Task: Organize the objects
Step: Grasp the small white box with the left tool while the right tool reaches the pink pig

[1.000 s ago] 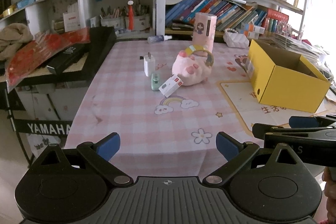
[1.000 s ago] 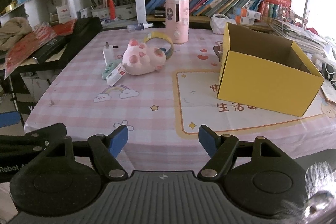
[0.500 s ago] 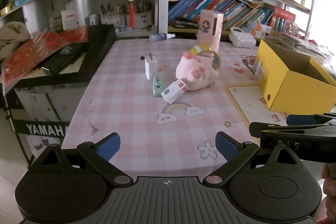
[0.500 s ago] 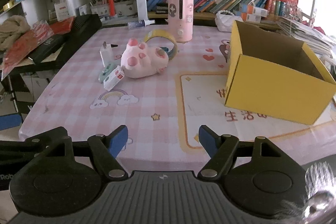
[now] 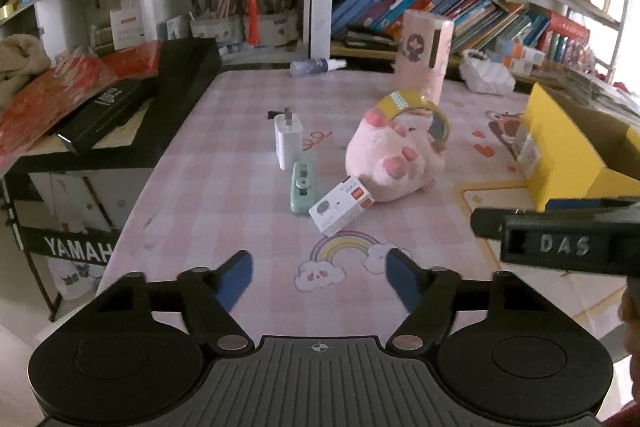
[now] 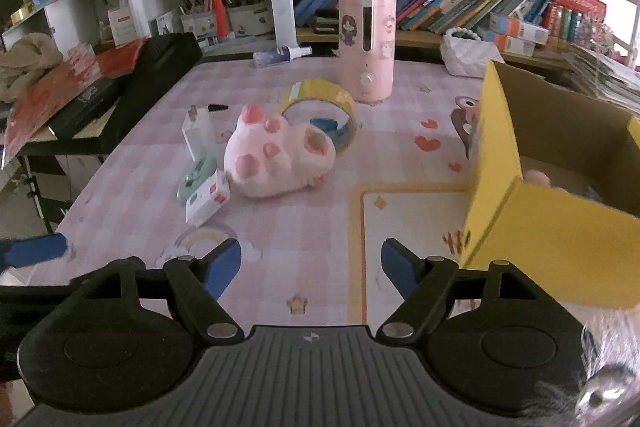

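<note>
both views sit closer to the clutter than a second ago. the left gripper (image 5: 319, 277) and right gripper (image 6: 311, 263) gape wide, holding nothing. the pink plush toy (image 6: 276, 157) lies mid-table, touching the yellow tape roll (image 6: 320, 107); bare checked tablecloth (image 6: 304, 227) separates it from the yellow cardboard box (image 6: 540, 227).

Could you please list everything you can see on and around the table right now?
plush toy: 1, pink, table centre
tape roll: 1, yellow, behind the plush toy
charger plug: 1, white, left of the plush toy
small device: 1, mint green, in front of the charger plug
small box: 1, white and red, beside the small device
cylinder: 1, pink, far side of the table
spray bottle: 1, lying at the far edge
cardboard box: 1, yellow, open, on the right
left gripper: open
right gripper: open
</note>
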### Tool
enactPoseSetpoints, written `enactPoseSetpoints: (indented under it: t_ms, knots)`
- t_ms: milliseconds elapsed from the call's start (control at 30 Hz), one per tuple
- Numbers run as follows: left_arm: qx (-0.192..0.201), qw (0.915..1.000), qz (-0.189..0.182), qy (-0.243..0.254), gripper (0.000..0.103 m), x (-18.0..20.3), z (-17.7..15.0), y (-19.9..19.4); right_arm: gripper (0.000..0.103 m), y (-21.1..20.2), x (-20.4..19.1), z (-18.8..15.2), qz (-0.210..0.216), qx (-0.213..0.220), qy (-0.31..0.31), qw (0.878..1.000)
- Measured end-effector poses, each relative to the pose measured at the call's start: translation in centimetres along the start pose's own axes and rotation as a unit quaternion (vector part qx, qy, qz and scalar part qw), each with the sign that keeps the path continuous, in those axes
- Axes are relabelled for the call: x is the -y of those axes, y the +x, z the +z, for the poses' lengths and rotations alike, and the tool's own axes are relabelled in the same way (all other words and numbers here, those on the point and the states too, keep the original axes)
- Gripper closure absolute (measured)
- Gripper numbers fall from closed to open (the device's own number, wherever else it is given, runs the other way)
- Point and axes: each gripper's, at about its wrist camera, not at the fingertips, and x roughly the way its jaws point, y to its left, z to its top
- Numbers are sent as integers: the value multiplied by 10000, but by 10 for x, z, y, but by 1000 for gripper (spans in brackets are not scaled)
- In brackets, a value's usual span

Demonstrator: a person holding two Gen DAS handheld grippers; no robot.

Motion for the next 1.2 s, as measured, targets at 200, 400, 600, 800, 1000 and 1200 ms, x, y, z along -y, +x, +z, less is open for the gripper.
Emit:
enactPoseSetpoints:
  t_ms: [200, 400, 600, 800, 1000, 1200]
  knots:
    - [-157, 9997, 39, 204, 48, 10, 11, 25, 24, 25, 10, 20, 193, -38, 140, 9997]
    - [-271, 9980, 148, 551, 50, 23, 21, 54, 20, 48, 16, 36, 406, -84, 229, 9989]
    - [-443, 9954, 226, 822, 50, 29, 29, 83, 18, 71, 23, 50, 546, -209, 290, 9979]
    - [-449, 9883, 344, 1414, 54, 44, 34, 104, 12, 93, 31, 62, 741, -342, 539, 9952]
    - [-447, 9819, 509, 1767, 71, 50, 33, 114, 6, 109, 38, 69, 902, -483, 800, 9915]
    - [-570, 9901, 147, 1272, 89, 33, 38, 108, 3, 120, 33, 74, 1041, -534, 792, 9900]
